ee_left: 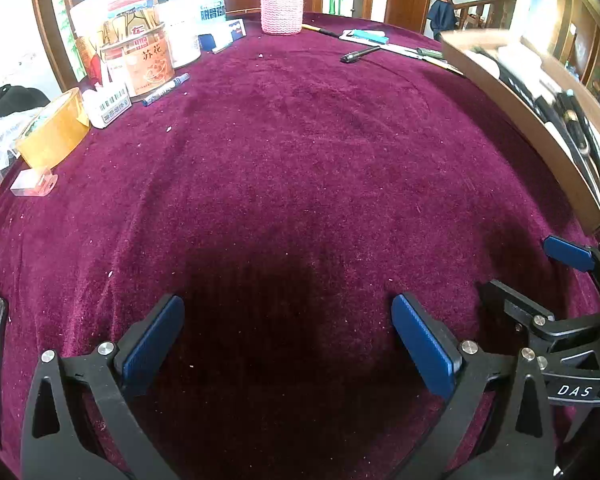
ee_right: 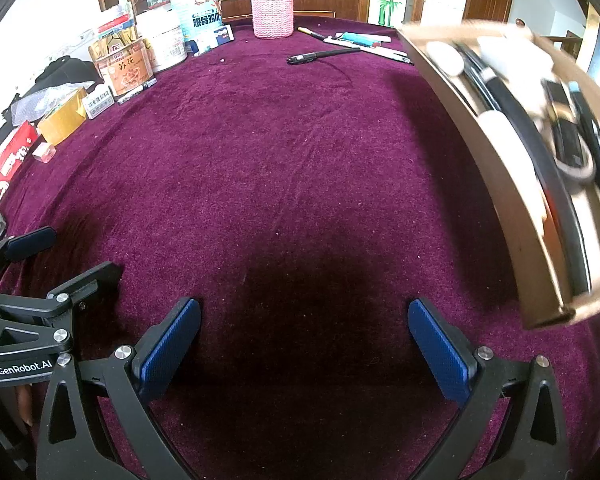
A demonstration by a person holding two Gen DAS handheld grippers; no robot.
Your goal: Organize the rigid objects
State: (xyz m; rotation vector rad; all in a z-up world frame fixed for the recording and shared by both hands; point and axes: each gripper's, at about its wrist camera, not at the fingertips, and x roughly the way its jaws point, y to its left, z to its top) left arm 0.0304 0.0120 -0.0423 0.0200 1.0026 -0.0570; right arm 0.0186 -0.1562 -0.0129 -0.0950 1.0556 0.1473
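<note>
Far left on the maroon tablecloth [ee_left: 300, 168]: a roll of yellow tape [ee_left: 54, 130] lying on its side, just beside a white barcode-labelled box [ee_left: 109, 105], with a small clear plastic case [ee_left: 33, 181] nearer, apart from the tape. Behind these, an orange-labelled round tin [ee_left: 147, 63] and a blue-capped marker [ee_left: 166, 89] lying at the tin's foot, long axis running near-left to far-right. Further back, white canisters and a pink knitted jar cover [ee_left: 282, 6], upright.

Centre near: left gripper [ee_left: 288, 344] spread wide, blue pads [ee_left: 153, 340] well apart, nothing between them, low over bare cloth. Beside it to the right, right gripper [ee_right: 304, 344] likewise gaping wide and empty, its pads [ee_right: 440, 350] clear of any object; visible in the left wrist view only as black linkage at the right edge.

Far centre-right: black pen [ee_right: 324, 55] lying flat, long axis roughly left to right, thicker end pointing left, apart from everything else. Just beyond, a cluster of slim items including a blue-and-white one [ee_right: 358, 39], lying roughly parallel.

Right side: wooden tray [ee_right: 496, 168], blurred, long axis running near to far, holding dark and white elongated objects laid lengthwise; details too smeared to name.
</note>
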